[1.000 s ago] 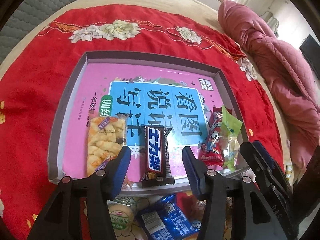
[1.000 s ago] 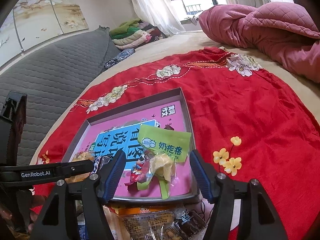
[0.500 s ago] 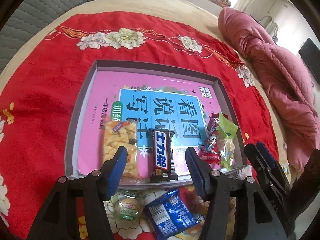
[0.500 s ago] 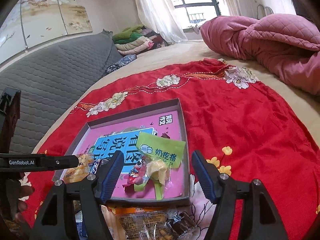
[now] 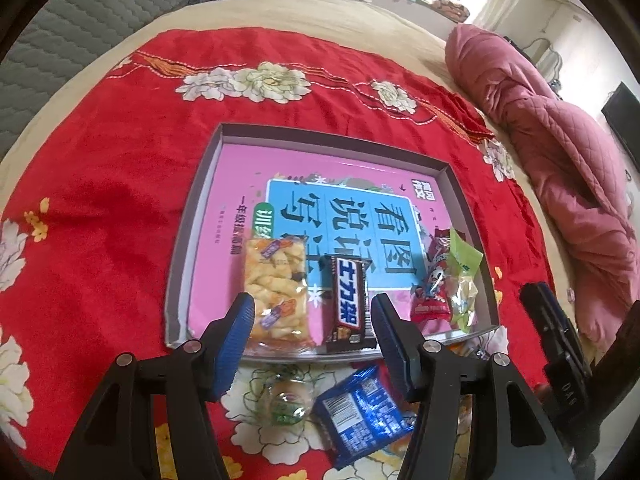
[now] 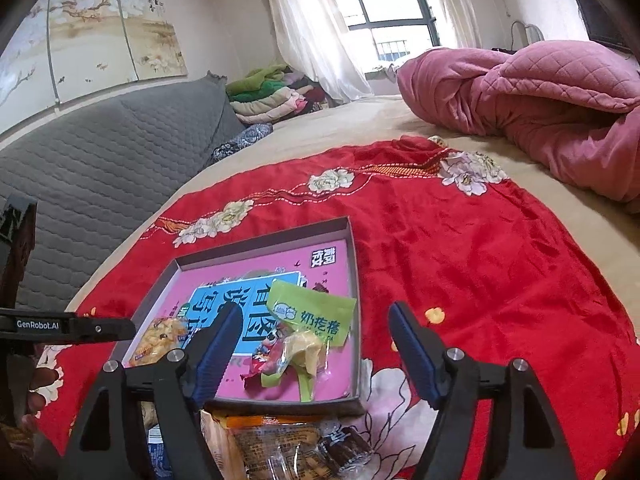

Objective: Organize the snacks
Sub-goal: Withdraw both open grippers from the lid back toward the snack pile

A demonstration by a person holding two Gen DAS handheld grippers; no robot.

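Note:
A grey tray (image 5: 454, 184) with a pink book in it lies on the red cloth. Along its near edge lie a yellow snack pack (image 5: 276, 292), a dark chocolate bar (image 5: 347, 304), a red packet (image 5: 434, 288) and a green packet (image 5: 462, 276). My left gripper (image 5: 312, 320) hovers open above the bar and the yellow pack, touching neither. My right gripper (image 6: 316, 320) hangs over the green packet (image 6: 316, 316) and red packet (image 6: 268, 356); its jaws are opening and the pads press on nothing. A green jelly cup (image 5: 286, 400) and a blue packet (image 5: 360, 408) lie outside the tray.
Clear and orange packets (image 6: 272, 436) and a dark wrapped snack (image 6: 344, 448) lie in front of the tray (image 6: 356, 280). A pink quilt (image 6: 540, 112) is heaped at the far right. A grey padded backrest (image 6: 100, 152) runs along the left, with folded clothes (image 6: 268, 96) behind.
Both grippers have drawn back and up from the tray, so more cloth and the loose snacks in front show. Both pairs of jaws stand wider. The snacks in the tray have not moved.

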